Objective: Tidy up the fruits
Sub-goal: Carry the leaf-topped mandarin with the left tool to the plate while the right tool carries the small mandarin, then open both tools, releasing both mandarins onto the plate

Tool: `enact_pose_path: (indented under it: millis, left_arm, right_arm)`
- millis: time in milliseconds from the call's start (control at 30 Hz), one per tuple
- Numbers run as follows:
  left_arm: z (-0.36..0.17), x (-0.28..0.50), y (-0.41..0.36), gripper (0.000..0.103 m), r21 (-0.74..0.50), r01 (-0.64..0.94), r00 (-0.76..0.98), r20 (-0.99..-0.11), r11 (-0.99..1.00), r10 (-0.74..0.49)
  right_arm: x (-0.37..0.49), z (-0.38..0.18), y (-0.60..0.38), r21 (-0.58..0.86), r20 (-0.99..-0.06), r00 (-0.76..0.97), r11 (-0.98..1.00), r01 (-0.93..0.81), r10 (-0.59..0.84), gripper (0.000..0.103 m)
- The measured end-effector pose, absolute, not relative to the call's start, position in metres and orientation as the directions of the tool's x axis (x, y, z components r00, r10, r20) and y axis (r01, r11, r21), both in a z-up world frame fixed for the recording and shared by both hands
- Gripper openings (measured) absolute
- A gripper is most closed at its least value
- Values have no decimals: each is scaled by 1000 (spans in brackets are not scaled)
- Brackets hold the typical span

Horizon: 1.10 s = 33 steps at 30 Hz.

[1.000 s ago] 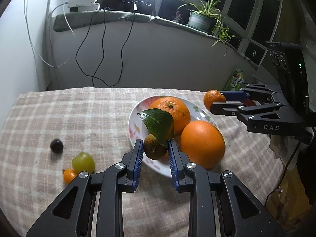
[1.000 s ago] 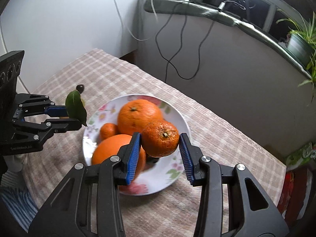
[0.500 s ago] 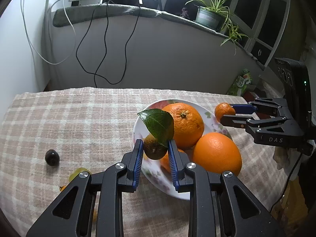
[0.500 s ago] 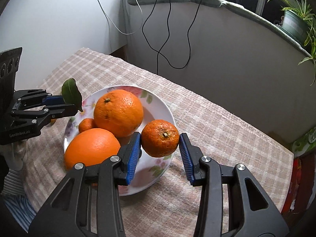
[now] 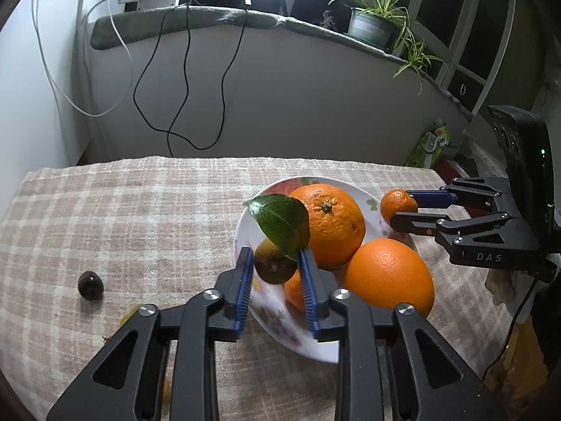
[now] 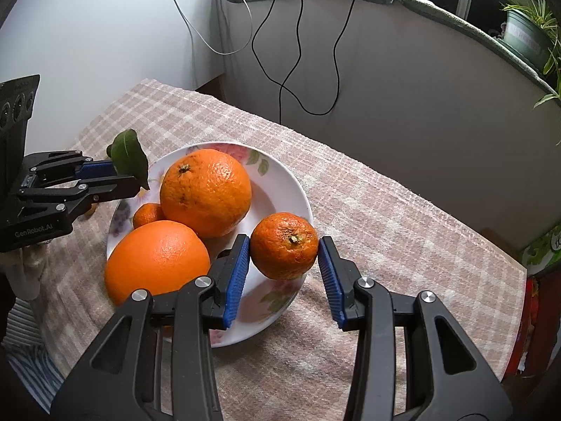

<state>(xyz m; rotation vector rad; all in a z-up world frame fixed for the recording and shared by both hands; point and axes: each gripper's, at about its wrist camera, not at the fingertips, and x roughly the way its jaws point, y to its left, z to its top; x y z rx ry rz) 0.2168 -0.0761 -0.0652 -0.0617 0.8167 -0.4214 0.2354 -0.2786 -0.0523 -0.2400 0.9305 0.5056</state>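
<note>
A flowered white plate (image 5: 245, 242) (image 6: 280, 182) on the checked cloth holds two big oranges (image 5: 329, 224) (image 6: 205, 193) and a small mandarin (image 6: 149, 214). My left gripper (image 5: 275, 266) is shut on a small greenish-brown fruit with a green leaf (image 5: 280, 221), held over the plate's left rim. It shows in the right wrist view (image 6: 129, 179) with the leaf (image 6: 128, 154). My right gripper (image 6: 284, 258) is shut on a mandarin (image 6: 284, 245) over the plate's right rim; it also shows in the left wrist view (image 5: 398, 205).
A dark grape (image 5: 90, 285) lies on the cloth at the left, with a green grape (image 5: 131, 312) partly hidden behind my left gripper. A grey wall with hanging cables (image 5: 182, 80) stands behind the table. A potted plant (image 5: 371, 28) sits on the ledge.
Both grippers have drawn back from the plate's middle toward its opposite rims, each still holding its fruit. The right gripper's mandarin has moved from above the oranges to the plate's right edge.
</note>
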Motion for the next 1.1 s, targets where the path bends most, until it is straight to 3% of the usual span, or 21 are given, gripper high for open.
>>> enact_pose_path:
  millis: [67,133,233,367,1100]
  left_arm:
    - [-64,217,-78,42,-207,343,610,-693,916,-385]
    - [-64,217,-79,43,-208,346,610,-691,915,-388]
    - [-64,216,-79,46,-206,348,610,-691,915,-388]
    - [-63,215,-78,46,-212,347,614,-685,914,-392]
    - [-41,174,-30,46,-225,289,671,-645,931,-364]
  right_arm:
    - [235,-52,-279,13,-811,497,858,-513,310,43]
    - [234,-52,-279,10,-808,501,858,-513,308,45]
    - [231,-49,-279,6,-800,512,858,-513,312,62]
    - [229,-46,-277,-6,-793,525,857,-515,310,68]
    - [197,-19,-265,-10,-758,557,848,-530,339,68]
